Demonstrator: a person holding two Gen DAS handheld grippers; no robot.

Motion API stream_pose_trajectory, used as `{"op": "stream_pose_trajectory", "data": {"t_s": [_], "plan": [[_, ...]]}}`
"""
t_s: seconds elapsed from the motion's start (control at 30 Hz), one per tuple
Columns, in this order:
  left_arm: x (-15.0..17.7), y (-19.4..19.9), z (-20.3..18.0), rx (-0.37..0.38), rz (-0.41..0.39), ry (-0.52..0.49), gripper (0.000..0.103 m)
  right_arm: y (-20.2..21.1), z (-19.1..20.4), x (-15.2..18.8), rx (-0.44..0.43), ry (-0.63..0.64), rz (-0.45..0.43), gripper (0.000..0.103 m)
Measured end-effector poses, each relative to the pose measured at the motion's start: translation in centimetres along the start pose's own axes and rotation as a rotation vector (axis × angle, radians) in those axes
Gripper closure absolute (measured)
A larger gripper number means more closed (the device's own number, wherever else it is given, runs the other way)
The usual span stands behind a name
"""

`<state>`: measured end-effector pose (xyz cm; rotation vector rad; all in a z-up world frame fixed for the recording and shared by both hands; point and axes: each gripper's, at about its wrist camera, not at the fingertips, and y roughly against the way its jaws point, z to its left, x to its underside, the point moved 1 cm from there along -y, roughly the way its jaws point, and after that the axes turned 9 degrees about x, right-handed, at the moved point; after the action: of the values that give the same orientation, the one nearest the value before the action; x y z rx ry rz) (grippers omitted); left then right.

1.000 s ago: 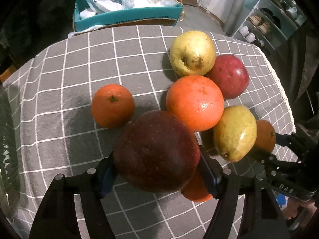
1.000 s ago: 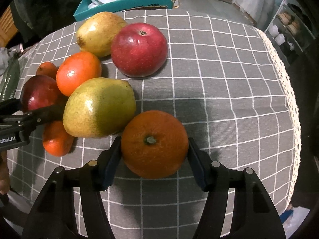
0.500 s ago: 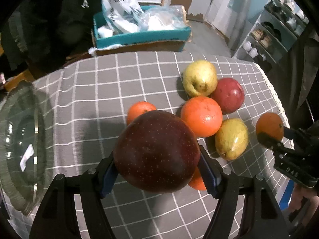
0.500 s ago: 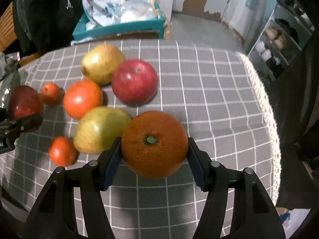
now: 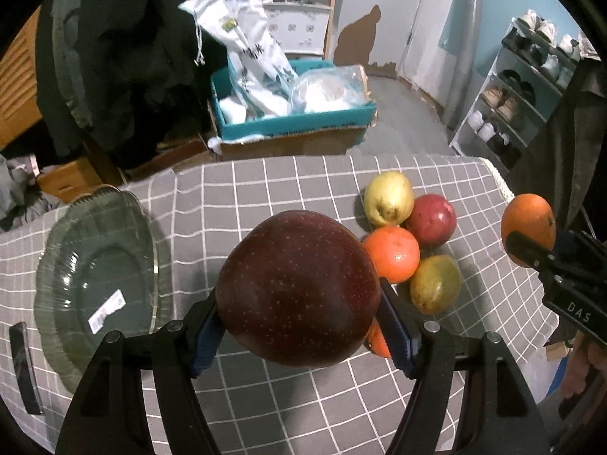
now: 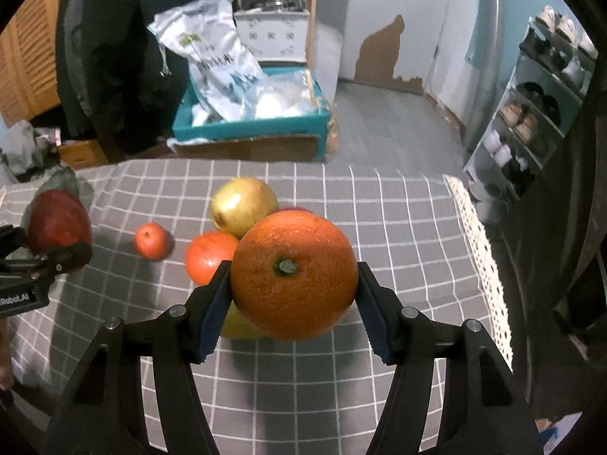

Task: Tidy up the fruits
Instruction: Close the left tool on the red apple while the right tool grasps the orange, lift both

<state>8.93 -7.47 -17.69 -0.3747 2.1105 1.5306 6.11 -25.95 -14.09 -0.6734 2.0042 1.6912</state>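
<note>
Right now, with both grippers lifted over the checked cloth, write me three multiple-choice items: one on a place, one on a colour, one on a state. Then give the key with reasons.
1. Where does the glass plate lie, in the left wrist view?
A. Left of the held fruit
B. Under the fruit pile
C. In the teal box

2. What colour is the fruit in the left gripper?
A. Yellow-green
B. Dark red
C. Bright orange

3. What is the state of the right gripper?
A. Open and empty
B. Shut on a pear
C. Shut on the orange

Key:
1 A, the plate sits on the cloth at the left edge, apart from the fruit.
2 B, the dark red apple sits between the blue pads.
3 C, both pads press the sides of the orange, which hangs clear of the cloth.
</note>
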Motion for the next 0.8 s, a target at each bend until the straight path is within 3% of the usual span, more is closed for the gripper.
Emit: {"op": "stream_pose_trajectory", "data": {"t_s": [0.8], "plan": [[-0.7, 8.8, 1.1, -0.041, -0.172, -0.013, 0.029, 6.6, 2.6, -3.8, -0.066, 0.005, -0.178, 0.040]]}}
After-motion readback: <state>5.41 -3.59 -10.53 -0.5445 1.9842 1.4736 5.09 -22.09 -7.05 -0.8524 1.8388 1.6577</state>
